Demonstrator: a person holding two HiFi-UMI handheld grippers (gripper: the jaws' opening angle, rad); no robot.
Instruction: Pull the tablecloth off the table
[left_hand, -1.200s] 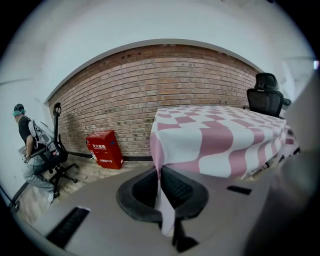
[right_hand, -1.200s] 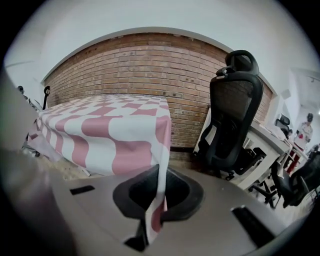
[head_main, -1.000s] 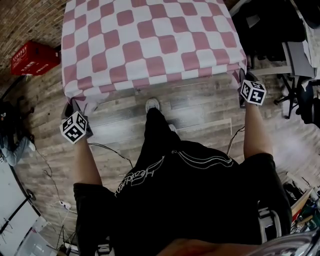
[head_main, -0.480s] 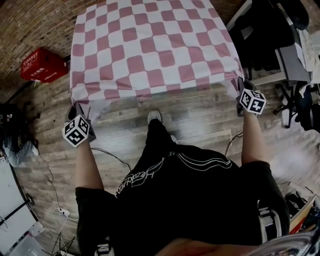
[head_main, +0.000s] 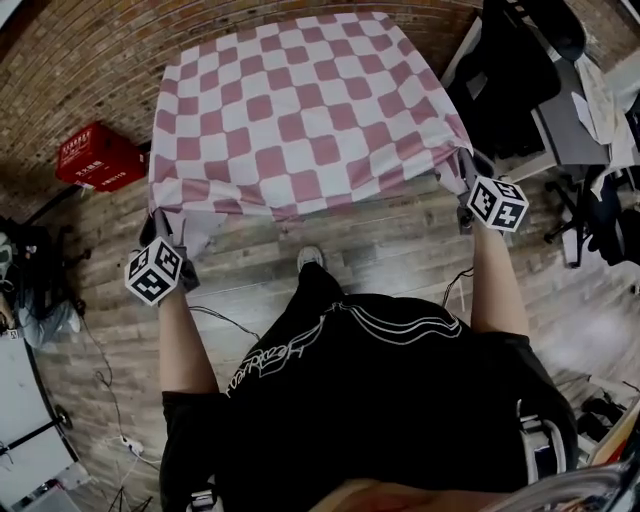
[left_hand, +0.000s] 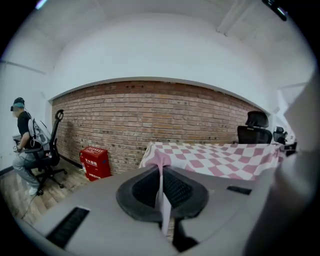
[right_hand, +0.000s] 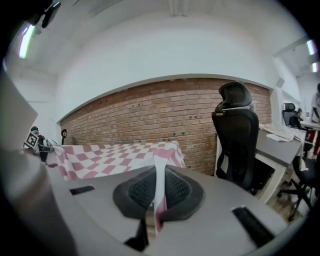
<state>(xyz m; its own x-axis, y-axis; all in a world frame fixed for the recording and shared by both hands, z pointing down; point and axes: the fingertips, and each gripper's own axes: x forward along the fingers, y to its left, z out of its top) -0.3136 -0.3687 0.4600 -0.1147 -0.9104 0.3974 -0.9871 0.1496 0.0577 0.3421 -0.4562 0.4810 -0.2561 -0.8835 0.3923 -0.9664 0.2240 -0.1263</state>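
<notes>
My left gripper and right gripper each have fingers clamped on a near corner of the pink-checked tablecloth, which is spread across the surface ahead.

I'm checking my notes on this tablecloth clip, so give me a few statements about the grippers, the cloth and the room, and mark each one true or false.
1. The left gripper is shut on a corner of the tablecloth. True.
2. The right gripper is open and empty. False: it is shut on the tablecloth's other near corner.
3. The tablecloth is checked pink and white. True.
4. A blue crate stands by the brick wall. False: the crate there is a red crate.
5. A black office chair stands near the brick wall. True.
</notes>
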